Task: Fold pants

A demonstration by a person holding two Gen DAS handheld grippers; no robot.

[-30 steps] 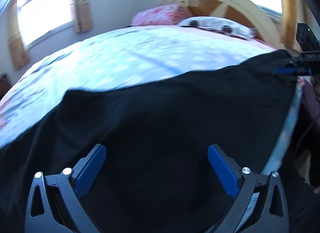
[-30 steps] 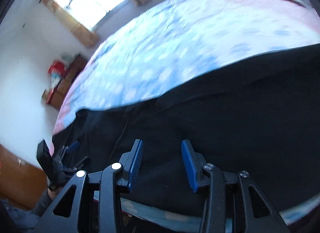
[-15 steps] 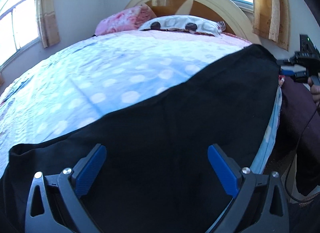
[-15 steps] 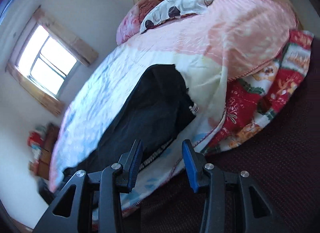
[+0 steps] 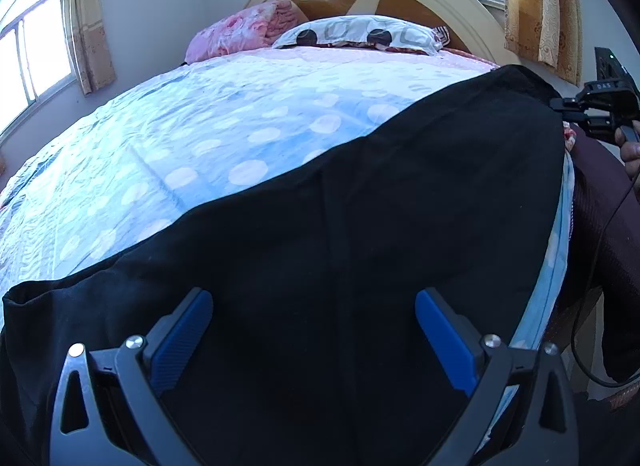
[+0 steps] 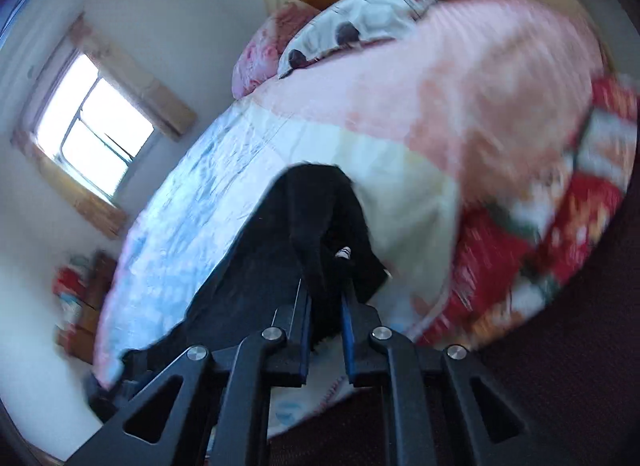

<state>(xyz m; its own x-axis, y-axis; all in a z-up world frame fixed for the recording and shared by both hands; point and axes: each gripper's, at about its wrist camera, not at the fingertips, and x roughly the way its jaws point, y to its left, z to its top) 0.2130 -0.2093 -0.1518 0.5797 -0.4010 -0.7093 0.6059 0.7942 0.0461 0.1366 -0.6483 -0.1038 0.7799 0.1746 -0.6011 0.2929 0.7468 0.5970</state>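
From my left tongs (image 5: 314,336), spread wide with nothing between the blue pads (image 5: 182,340), I look down on the black pants (image 5: 340,225) laid flat along the near edge of the bed (image 5: 224,125). The dark cloth fills the lower frame and passes under both fingers; I cannot tell whether they touch it. A seam runs up the middle of the fabric, just between the pads.

At the far right corner of the garment, my right tongs (image 5: 560,105) meet the cloth's end beside the mattress edge. The right wrist view confirms it: the right tongs (image 6: 326,306) are pinched down on a bunched fold of the pants (image 6: 304,217), the fabric rising straight out from between the narrowed fingers and stretching away to the left over the blue dotted sheet (image 6: 188,201).

Much is hard to read. The right view is smeared by motion, so the red patterned blanket (image 6: 560,225) and the pillows (image 6: 360,21) near the headboard are only blotches. A small white mark shows on the pants beside the grip; I cannot say what it is. In the left view the pants run off the bottom and left of the frame, and the holder of the right tongs is cut off at the edge, only fingertips showing. The black fabric is too dark to tell layers apart.
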